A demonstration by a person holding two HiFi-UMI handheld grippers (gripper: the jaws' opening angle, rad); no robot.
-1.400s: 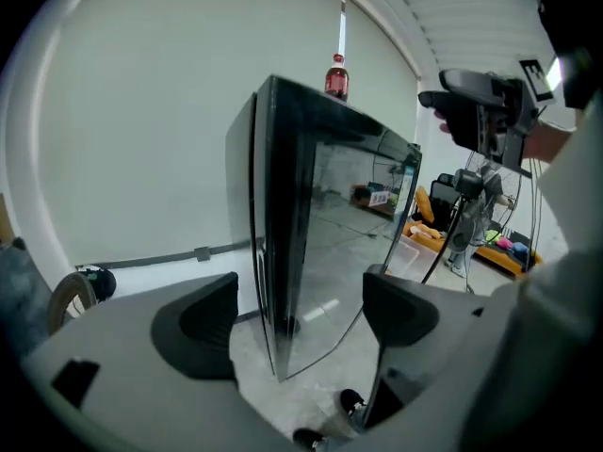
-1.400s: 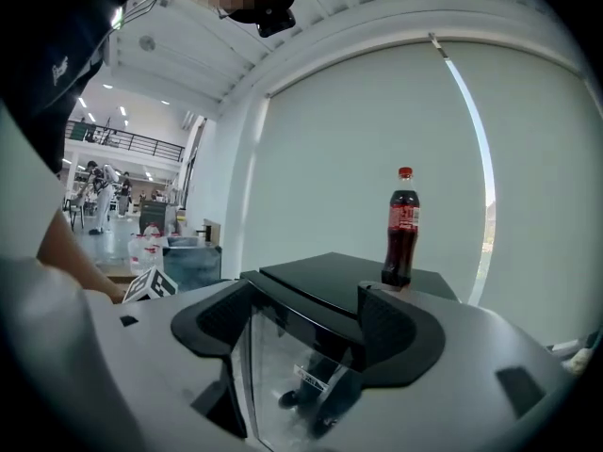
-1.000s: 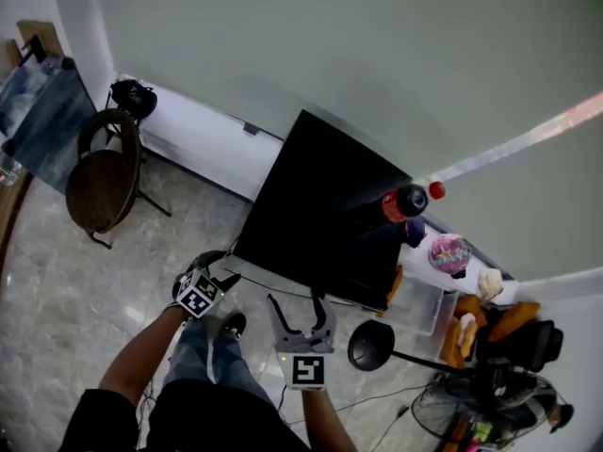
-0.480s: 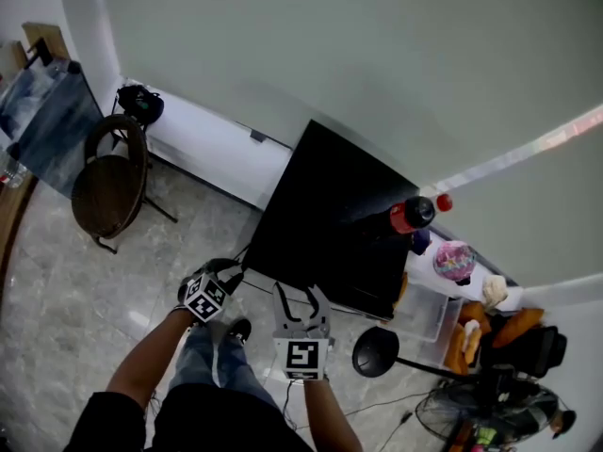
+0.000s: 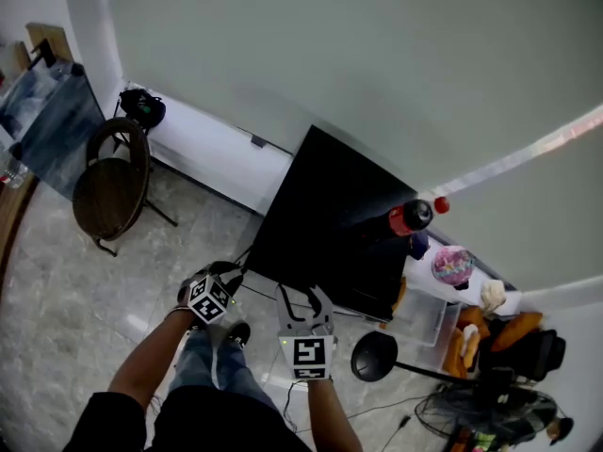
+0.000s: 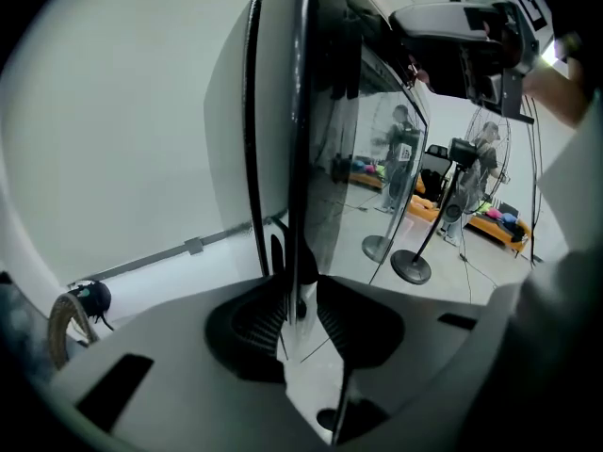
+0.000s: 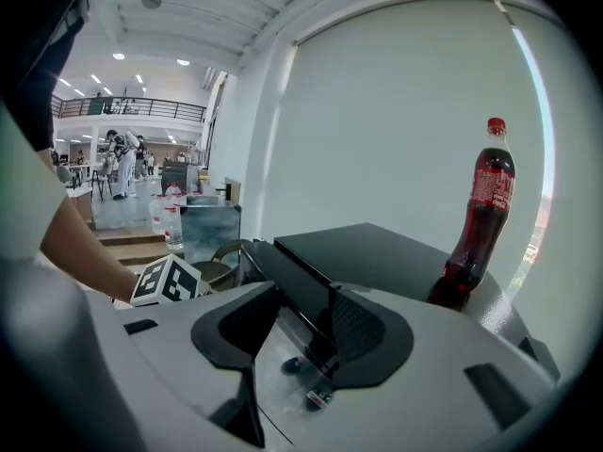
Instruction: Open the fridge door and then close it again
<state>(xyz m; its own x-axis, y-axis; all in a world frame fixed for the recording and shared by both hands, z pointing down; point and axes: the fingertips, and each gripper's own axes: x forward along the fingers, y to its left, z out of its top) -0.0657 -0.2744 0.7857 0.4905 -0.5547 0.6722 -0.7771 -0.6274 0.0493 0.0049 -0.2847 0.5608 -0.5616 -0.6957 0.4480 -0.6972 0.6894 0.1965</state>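
The left claw (image 6: 300, 311) and right claw (image 7: 304, 320) are just closing tight on the fridge door (image 6: 350, 185) at six o'clock. Opening is starting; next comes pulling gently.

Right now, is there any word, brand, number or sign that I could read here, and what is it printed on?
No text reads clearly in any view.
cola bottle, red label: white print, too blurred to read.
marker cubes: black-and-white square patterns only, no letters or numbers.
fridge door: no print that I can make out.
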